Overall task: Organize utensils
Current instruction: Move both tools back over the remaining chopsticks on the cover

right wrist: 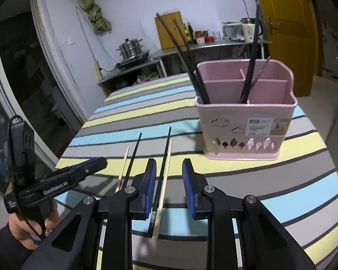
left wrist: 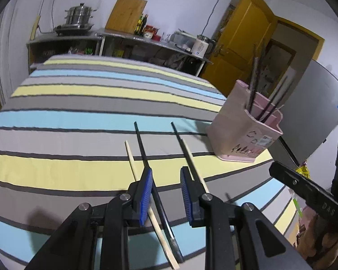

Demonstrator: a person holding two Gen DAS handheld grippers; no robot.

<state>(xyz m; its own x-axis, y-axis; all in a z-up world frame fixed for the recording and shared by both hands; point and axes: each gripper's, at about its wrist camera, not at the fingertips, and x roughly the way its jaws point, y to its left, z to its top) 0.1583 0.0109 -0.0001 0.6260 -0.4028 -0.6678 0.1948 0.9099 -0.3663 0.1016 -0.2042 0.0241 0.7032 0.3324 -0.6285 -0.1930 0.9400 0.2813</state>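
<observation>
Two black chopsticks point(left wrist: 142, 144) point(right wrist: 133, 155) and two pale wooden chopsticks point(left wrist: 130, 157) point(right wrist: 164, 180) lie in two pairs on the striped tablecloth point(left wrist: 78, 121). My left gripper point(left wrist: 165, 189) is open just above the left pair, a black chopstick passing between its jaws. My right gripper point(right wrist: 169, 186) is open over the right pair, its left pad beside the black and wooden sticks. The pink utensil holder point(left wrist: 243, 126) point(right wrist: 245, 121) stands to the right and holds several dark chopsticks.
The left gripper point(right wrist: 63, 180) shows at the left of the right wrist view. A steel counter point(left wrist: 151, 40) with a pot, bottles and a cutting board runs along the far wall. A yellow door point(left wrist: 243, 42) is at the right. The table edge is near the holder.
</observation>
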